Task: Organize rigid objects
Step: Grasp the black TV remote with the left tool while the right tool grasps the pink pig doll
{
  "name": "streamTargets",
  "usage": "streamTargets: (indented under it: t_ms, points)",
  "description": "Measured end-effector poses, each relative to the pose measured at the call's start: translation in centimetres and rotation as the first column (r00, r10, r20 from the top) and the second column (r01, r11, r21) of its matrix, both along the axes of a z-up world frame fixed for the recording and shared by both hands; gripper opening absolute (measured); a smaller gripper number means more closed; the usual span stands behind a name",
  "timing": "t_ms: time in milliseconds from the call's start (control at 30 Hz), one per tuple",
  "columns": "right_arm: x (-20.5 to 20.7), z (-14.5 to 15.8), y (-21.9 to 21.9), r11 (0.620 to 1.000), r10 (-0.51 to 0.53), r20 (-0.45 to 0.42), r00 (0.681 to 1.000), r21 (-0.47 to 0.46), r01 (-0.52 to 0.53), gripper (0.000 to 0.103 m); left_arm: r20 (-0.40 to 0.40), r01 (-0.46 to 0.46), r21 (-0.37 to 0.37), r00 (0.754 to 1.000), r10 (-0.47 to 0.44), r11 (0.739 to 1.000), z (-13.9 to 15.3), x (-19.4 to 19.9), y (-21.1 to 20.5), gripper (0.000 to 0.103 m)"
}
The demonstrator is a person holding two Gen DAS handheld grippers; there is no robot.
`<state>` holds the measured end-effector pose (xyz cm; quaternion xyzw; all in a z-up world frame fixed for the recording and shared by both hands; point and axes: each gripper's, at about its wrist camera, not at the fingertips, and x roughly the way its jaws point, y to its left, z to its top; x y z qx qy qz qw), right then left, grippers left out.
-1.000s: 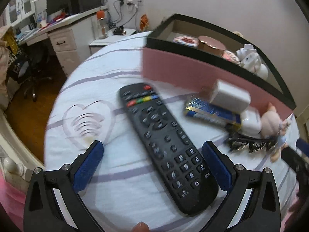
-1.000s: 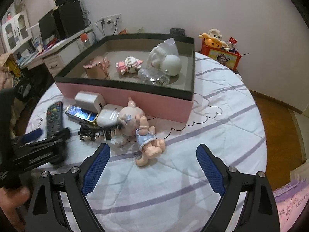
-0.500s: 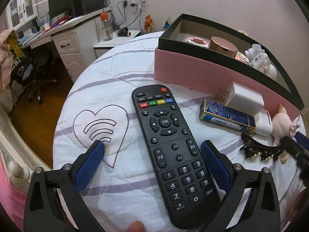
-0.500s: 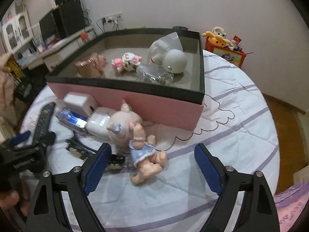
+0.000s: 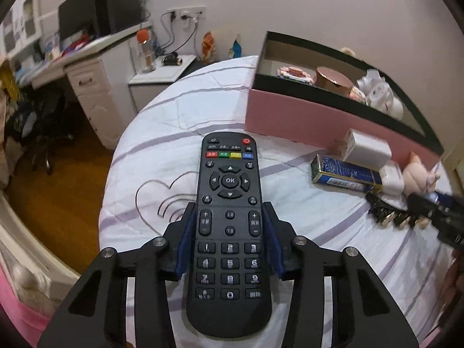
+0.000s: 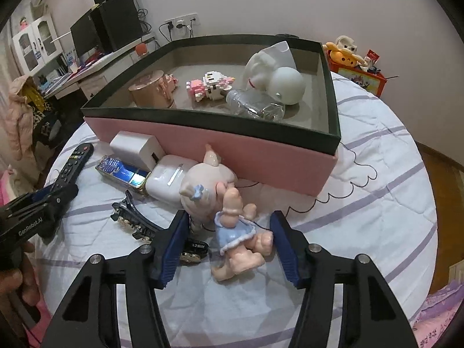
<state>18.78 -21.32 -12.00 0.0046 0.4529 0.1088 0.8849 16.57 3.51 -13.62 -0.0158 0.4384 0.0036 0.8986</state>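
Note:
My left gripper is shut on a black remote control that lies on the white cloth of the round table; the remote also shows in the right wrist view. My right gripper stands partly closed around a pink pig doll in a blue dress; its pads sit close on both sides, with a small gap on the right. The pink box with a dark rim holds a copper tin, a block figure, a white toy and a clear bottle.
Beside the doll lie a white charger, a blue tin, a white earbud case and black hair clips. A desk with a monitor stands at the far left. The table edge drops to a wood floor.
My left gripper has moved forward over the remote and shut on it. My right gripper has moved in on the pig doll and narrowed around it.

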Motion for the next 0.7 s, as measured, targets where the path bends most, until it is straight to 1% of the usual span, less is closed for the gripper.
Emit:
streamTargets:
  t_ms: [133,200,233,300,333,433,633,667,700]
  points:
    - [0.1,-0.2,0.5,1.0,0.01,0.01,1.0,-0.024,-0.01,0.059,0.013,-0.002,-0.002,1.0,0.002,1.0,-0.2,0.8,0.0,0.05]
    - [0.1,-0.2,0.4,1.0,0.013,0.013,1.0,-0.021,-0.013,0.059,0.01,0.003,0.004,1.0,-0.003,1.0,-0.1,0.8,-0.2,0.044]
    - [0.0,-0.1,0.4,1.0,0.014,0.011,1.0,-0.022,-0.014,0.058,0.008,0.005,-0.002,1.0,-0.005,1.0,0.0,0.7,-0.1,0.044]
    - [-0.2,-0.1,0.4,1.0,0.013,0.011,1.0,-0.024,-0.013,0.057,0.008,0.009,-0.025,1.0,-0.009,1.0,0.1,0.4,0.2,0.043]
    - [-0.4,0.0,0.4,1.0,0.011,0.01,1.0,-0.02,-0.011,0.055,0.007,0.013,-0.047,1.0,-0.012,0.999,0.1,0.1,0.4,0.043]
    - [-1.0,0.3,0.0,1.0,0.005,0.01,1.0,0.007,-0.005,0.055,0.003,0.043,-0.112,0.999,-0.043,0.993,0.5,-0.6,0.9,0.043]
    - [-2.3,0.7,-1.4,0.999,-0.02,0.005,1.0,0.047,0.019,0.054,0.009,0.072,-0.13,0.997,-0.072,0.989,1.2,-1.6,0.9,0.043]
    - [-2.4,0.8,-1.5,0.998,-0.023,0.006,1.0,0.051,0.023,0.037,0.015,0.077,-0.13,0.997,-0.076,0.988,1.5,-1.7,0.8,0.043]
    - [-2.6,1.0,-1.7,0.998,-0.024,0.006,1.0,0.059,0.024,0.037,0.023,0.083,-0.128,0.996,-0.081,0.988,1.9,-1.9,0.6,0.043]
